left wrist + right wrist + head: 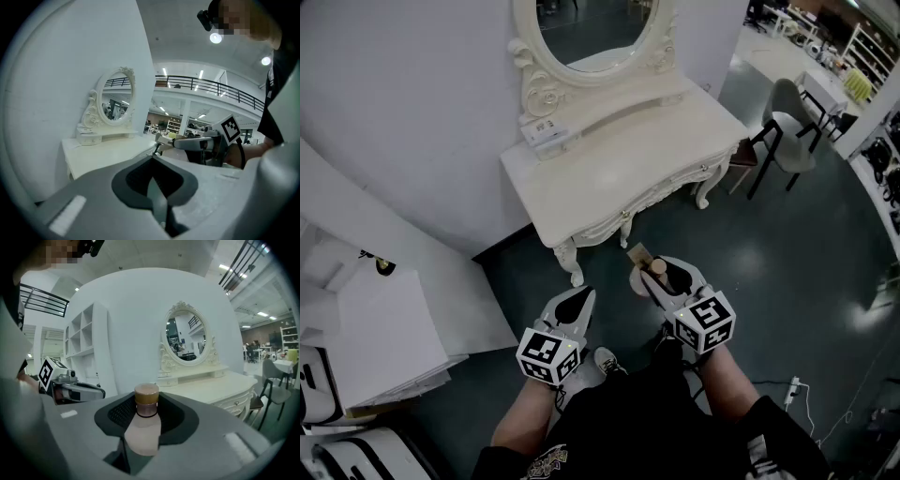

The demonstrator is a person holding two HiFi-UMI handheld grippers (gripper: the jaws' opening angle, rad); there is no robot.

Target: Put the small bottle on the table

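Note:
A small pale pink bottle [146, 420] with a tan cap [658, 266] stands upright between the jaws of my right gripper [664, 274], which is shut on it. The gripper hangs above the dark floor, just in front of the cream dressing table [609, 178] and short of its front edge. My left gripper [575, 305] is beside it to the left, shut with nothing between its fingers [157, 197]. The tabletop [225, 387] lies ahead and to the right in the right gripper view.
An oval mirror [591, 28] and a small white box [547, 133] stand at the back of the table. A grey chair [787, 127] is to the right, white shelving [375, 319] to the left. A cable [797, 389] lies on the floor.

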